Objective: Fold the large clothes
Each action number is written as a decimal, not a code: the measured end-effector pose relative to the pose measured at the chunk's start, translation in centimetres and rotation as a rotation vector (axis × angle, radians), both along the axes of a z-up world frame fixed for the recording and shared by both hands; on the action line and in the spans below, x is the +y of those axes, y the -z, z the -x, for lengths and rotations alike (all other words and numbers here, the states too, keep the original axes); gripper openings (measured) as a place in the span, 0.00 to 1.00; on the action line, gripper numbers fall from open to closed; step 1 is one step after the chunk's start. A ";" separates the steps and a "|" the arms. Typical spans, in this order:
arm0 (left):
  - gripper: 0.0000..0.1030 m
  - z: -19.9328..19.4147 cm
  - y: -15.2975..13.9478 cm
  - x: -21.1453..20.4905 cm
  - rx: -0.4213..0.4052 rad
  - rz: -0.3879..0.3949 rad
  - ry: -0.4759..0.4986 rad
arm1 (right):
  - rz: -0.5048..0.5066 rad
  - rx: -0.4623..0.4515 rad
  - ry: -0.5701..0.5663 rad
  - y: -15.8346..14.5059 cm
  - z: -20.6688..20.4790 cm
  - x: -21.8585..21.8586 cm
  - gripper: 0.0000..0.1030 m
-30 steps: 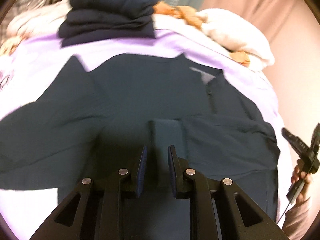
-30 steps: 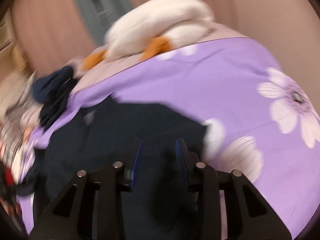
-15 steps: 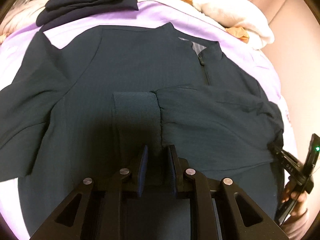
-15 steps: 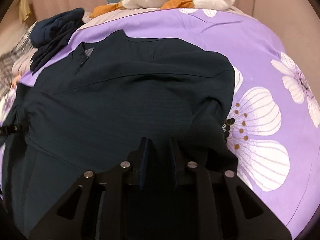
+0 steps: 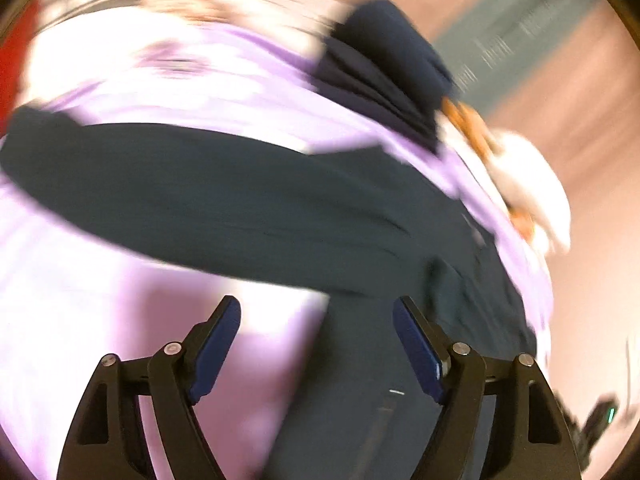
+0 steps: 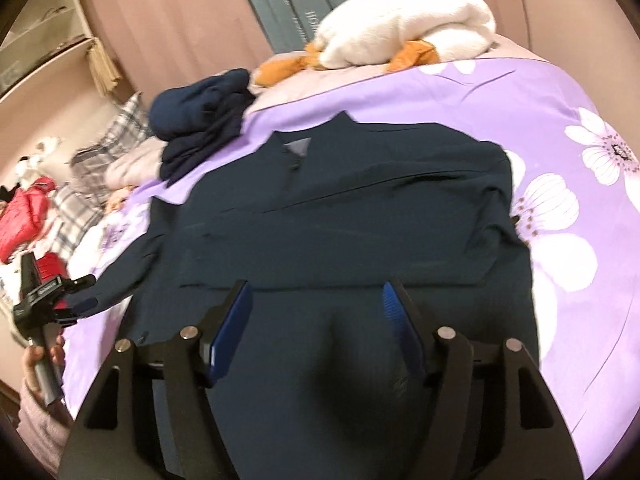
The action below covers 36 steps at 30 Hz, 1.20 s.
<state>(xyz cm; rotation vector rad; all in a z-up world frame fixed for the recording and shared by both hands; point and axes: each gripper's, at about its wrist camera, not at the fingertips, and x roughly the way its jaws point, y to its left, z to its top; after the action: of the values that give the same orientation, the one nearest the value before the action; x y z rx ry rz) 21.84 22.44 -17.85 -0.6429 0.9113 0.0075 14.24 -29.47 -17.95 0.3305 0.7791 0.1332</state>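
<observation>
Both tongs point slantwise down at the bed (image 6: 560,92). The left tongs (image 5: 316,344) are opening, wide apart and gripping nothing; the dark jacket (image 5: 240,200) lies ahead of them, its sleeve stretched across the purple sheet. The right tongs (image 6: 316,320) are opening too, empty, above the jacket (image 6: 360,216), which lies flat just ahead and below.
</observation>
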 end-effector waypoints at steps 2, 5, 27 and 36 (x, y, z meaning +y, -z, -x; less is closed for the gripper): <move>0.82 1.7 0.6 4.5 0.007 0.063 -0.125 | -0.016 -0.008 -0.019 -0.1 1.2 1.3 0.69; 0.82 3.8 2.2 10.8 0.005 0.184 -0.304 | -0.032 0.000 -0.035 0.3 2.3 3.0 0.69; 0.47 0.2 6.7 20.2 0.103 0.497 -0.683 | -0.031 0.142 -0.042 4.7 1.9 7.5 0.70; 0.19 1.9 7.0 19.9 0.071 0.472 -0.679 | -0.042 0.174 -0.031 5.3 1.8 7.4 0.70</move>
<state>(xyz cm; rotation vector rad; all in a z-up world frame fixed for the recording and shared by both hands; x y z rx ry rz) 19.92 42.33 -24.88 -1.3781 0.7269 0.4347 12.49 -22.04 -23.22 0.3735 0.9546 0.1512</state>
